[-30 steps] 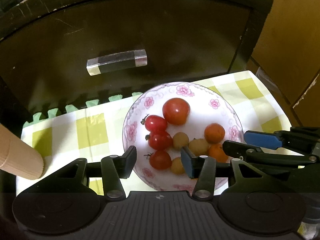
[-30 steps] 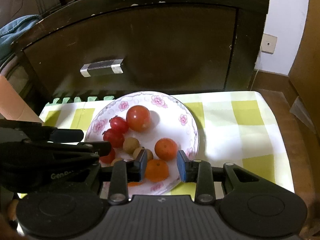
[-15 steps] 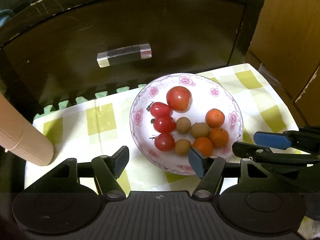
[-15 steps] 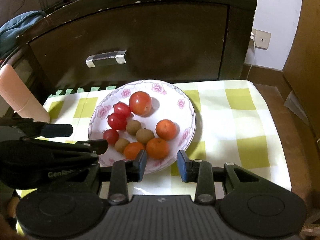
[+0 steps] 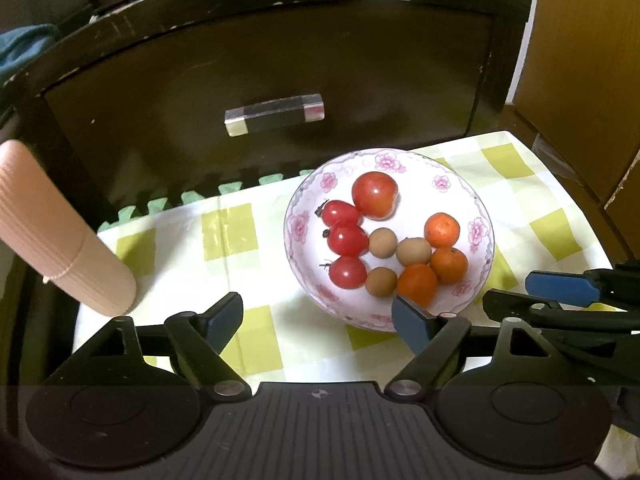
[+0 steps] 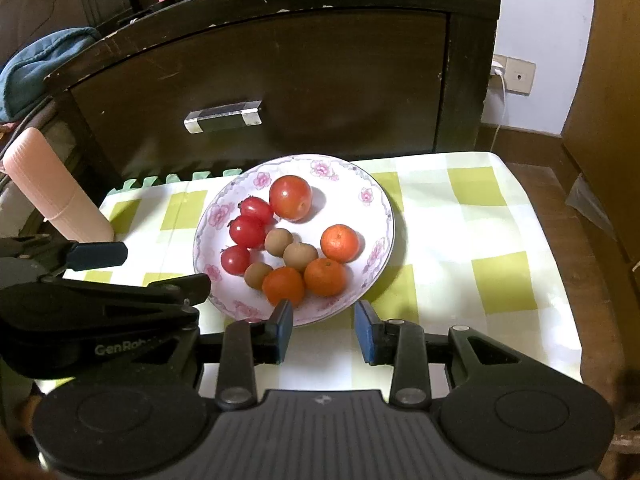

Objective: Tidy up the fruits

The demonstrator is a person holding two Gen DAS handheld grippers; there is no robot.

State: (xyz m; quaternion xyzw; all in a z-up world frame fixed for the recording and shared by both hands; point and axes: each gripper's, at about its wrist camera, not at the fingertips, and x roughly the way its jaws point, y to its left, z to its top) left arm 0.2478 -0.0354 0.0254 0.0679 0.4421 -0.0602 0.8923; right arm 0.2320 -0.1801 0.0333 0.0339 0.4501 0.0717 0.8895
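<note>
Both tongs (image 5: pixel 318 320) (image 6: pixel 324 332) empty, plate (image 6: pixel 384 216) ahead.

Both wrist cameras look steeply down and forward along their own fingers, from close above the near edge of the checked worktop (image 5: pixel 256 344). The left view sits left of the flowered plate (image 5: pixel 478 216), the right view nearly centred on it. Both share the plate and the dark drawer front (image 6: pixel 320 92) behind.

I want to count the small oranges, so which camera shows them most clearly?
The right wrist view: all three oranges sit unobstructed in the plate. In the left wrist view the same three oranges show, but the left tool's fingertip overlaps the nearest one's lower edge.
</note>
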